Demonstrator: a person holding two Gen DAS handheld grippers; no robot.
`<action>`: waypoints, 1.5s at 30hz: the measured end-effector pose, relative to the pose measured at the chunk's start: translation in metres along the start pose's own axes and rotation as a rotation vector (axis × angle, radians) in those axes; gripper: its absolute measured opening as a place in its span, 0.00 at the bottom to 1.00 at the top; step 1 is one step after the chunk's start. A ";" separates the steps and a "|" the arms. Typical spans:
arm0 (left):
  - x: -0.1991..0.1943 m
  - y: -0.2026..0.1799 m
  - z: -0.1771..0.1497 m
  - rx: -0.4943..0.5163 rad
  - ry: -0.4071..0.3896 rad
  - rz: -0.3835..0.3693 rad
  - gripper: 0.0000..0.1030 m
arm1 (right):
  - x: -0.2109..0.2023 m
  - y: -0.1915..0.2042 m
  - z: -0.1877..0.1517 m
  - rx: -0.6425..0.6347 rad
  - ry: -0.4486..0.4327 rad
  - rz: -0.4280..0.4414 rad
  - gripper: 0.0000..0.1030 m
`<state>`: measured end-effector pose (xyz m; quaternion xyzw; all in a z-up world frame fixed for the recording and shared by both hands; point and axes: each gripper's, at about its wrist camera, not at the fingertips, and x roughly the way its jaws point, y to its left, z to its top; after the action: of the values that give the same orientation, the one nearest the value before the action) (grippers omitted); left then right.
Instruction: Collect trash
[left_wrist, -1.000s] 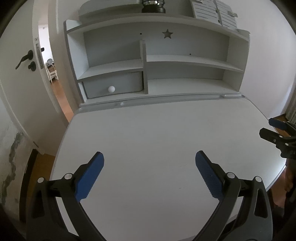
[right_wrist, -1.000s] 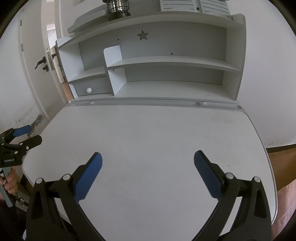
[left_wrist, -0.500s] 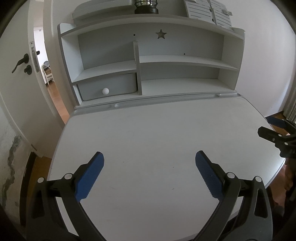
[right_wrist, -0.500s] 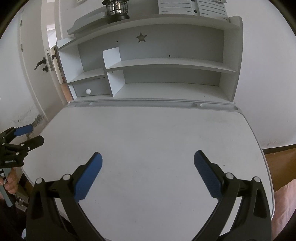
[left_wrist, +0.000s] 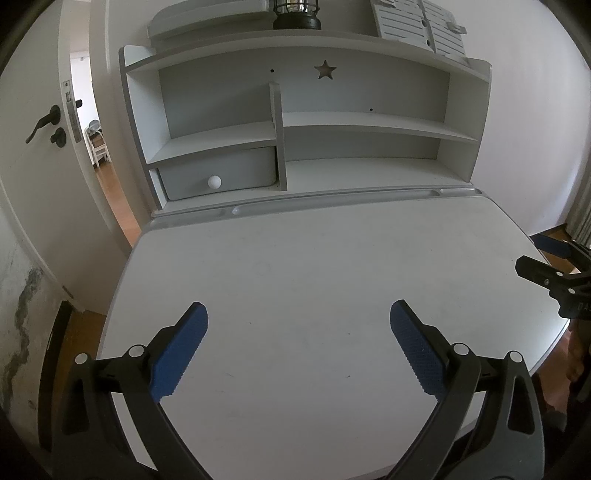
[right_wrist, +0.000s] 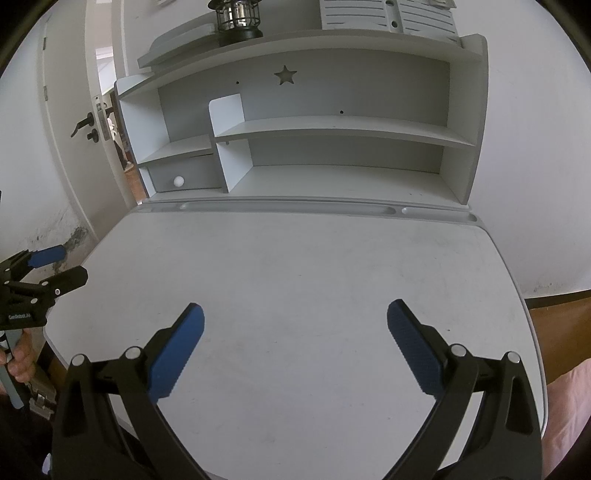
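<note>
Small white lettering stood on the black body of the left gripper (right_wrist: 57, 266), seen from the right wrist view, too small to read surely. The right gripper (left_wrist: 532, 254) bore partly cut-off letters, perhaps "DA".

Shelf unit (left_wrist: 295, 122) behind desk (left_wrist: 314, 266), lantern (left_wrist: 297, 14) atop
</note>
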<state>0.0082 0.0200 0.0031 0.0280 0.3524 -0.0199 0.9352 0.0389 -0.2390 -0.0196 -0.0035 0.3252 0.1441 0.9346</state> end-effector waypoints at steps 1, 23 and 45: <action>0.000 0.000 0.000 0.000 -0.001 0.000 0.93 | 0.000 0.000 0.000 -0.001 0.000 0.000 0.93; 0.001 0.001 -0.001 -0.002 0.002 -0.001 0.93 | -0.001 0.002 -0.001 -0.005 -0.001 0.000 0.93; 0.004 0.000 -0.003 0.000 0.016 0.019 0.93 | -0.003 0.001 -0.004 -0.010 -0.001 0.004 0.93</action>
<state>0.0092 0.0202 -0.0012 0.0315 0.3594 -0.0109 0.9326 0.0342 -0.2392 -0.0205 -0.0074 0.3240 0.1476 0.9344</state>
